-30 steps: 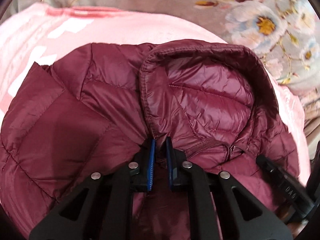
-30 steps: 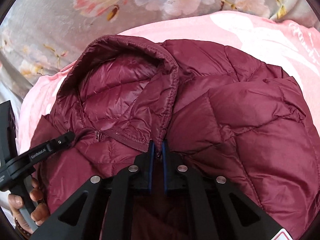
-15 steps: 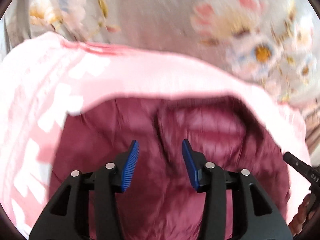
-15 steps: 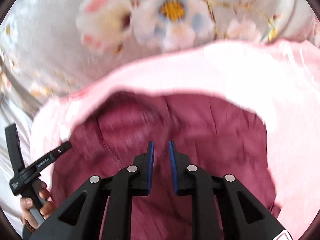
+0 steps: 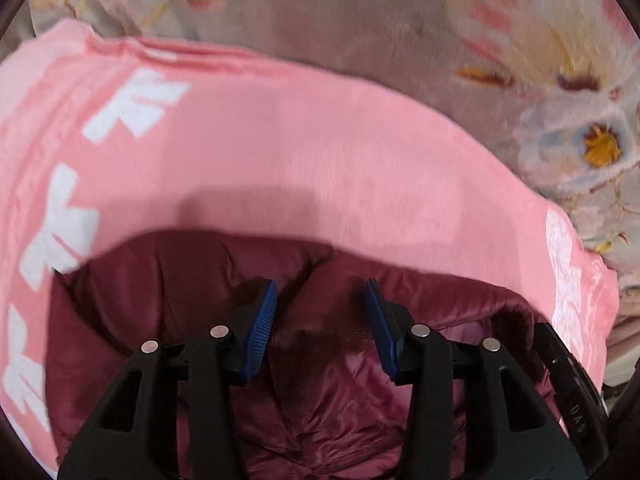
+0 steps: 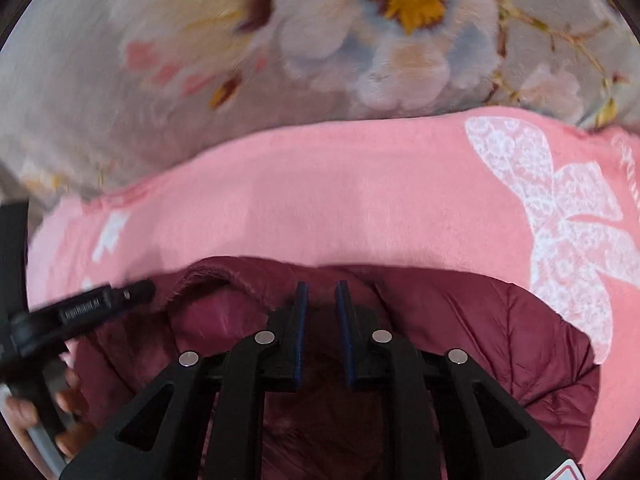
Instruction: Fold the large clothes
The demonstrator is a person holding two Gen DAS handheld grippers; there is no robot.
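A maroon quilted puffer jacket (image 5: 320, 400) with a hood lies folded on a pink blanket (image 5: 300, 152); it also shows in the right wrist view (image 6: 480, 328). My left gripper (image 5: 320, 320) is open and empty, its blue pads (image 5: 262, 328) spread wide just above the jacket. My right gripper (image 6: 320, 328) is open by a narrow gap with nothing between its pads, over the jacket beside the hood (image 6: 212, 312). The left gripper's body (image 6: 80, 312) and the hand holding it show at the left of the right wrist view.
The pink blanket (image 6: 360, 200) with white printed patterns lies on a grey floral bedspread (image 6: 360, 40), which also fills the far side of the left wrist view (image 5: 520, 80). The right gripper's body (image 5: 572, 392) shows at the left wrist view's right edge.
Both grippers let go of the jacket near the collar, opened, and pulled back and up. The jacket now fills less of each view and more pink blanket shows.
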